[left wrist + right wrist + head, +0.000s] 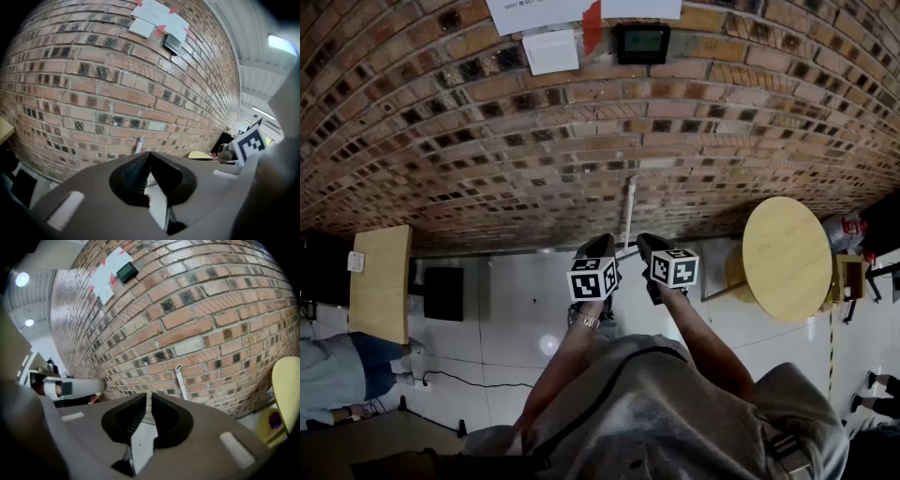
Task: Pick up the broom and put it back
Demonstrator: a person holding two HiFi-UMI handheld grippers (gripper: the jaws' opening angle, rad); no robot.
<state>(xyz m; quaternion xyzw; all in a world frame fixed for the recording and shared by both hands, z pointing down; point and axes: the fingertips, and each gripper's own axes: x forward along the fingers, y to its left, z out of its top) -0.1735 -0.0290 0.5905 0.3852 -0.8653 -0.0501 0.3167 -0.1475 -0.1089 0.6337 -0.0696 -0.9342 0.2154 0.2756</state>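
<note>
**A:** At a brick wall (469, 141), indoors. Who's holding what?

**B:** Nothing held. Left gripper (149, 155) is closed, jaws tip to tip, nothing btwn them. Right gripper (149, 397) likewise: closed, empty. The pair sit side by side, angled down toward the foot of the wall.

**A:** And the broom (628, 211)?

**B:** Only a white handle (181, 380) shows. It leans on the brick dead ahead, just past both grippers and apart from them. The brush end is hidden behind them in every view, so it's prob. the broom, not certain.

**A:** Which step?

**B:** Reads as the approach before pickup, tho a broom already parked would look the same.

**A:** Next move?

**B:** If pickup: one gripper has to open, go fwd, and close round the handle w/o sliding it sideways along the wall.
</note>
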